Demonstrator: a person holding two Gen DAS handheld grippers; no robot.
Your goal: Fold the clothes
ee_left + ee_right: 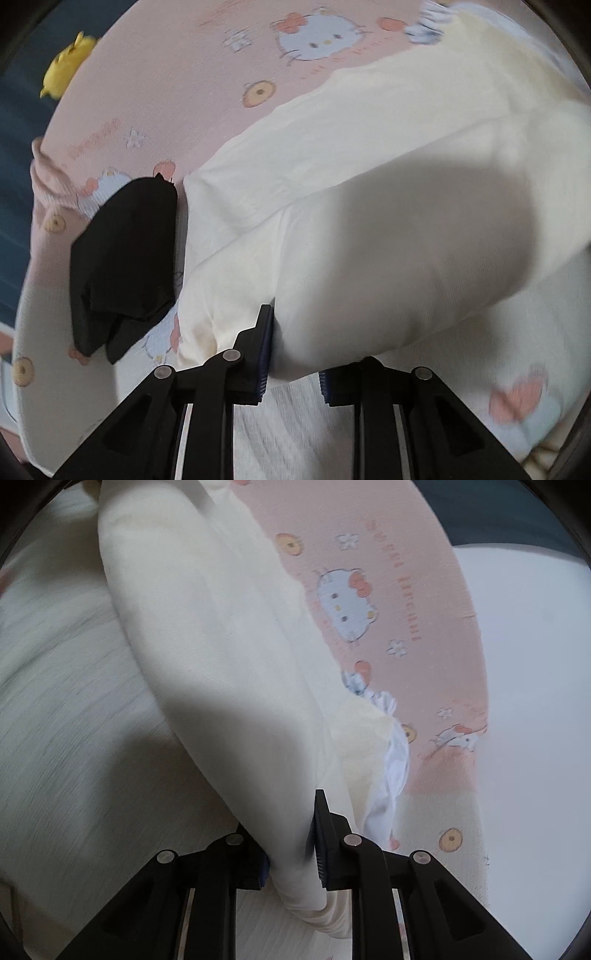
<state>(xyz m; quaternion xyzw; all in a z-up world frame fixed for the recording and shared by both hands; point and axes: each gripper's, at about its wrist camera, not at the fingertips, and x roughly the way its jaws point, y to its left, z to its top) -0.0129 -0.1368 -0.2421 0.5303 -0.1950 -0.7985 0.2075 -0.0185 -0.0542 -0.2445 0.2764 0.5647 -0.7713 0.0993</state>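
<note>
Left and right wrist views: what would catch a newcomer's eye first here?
The cream garment fills both views, draped over a pink cartoon-cat bedsheet, with the left gripper and right gripper each clamped on a bunched edge. A folded black cloth lies beside it on the left, and a yellow plush toy sits at the far upper left.

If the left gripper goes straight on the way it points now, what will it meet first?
Probably only the cream garment it already holds: the left gripper is shut on its edge and the cloth fills the line ahead. Behind it lies the pink sheet; depth is unclear.
</note>
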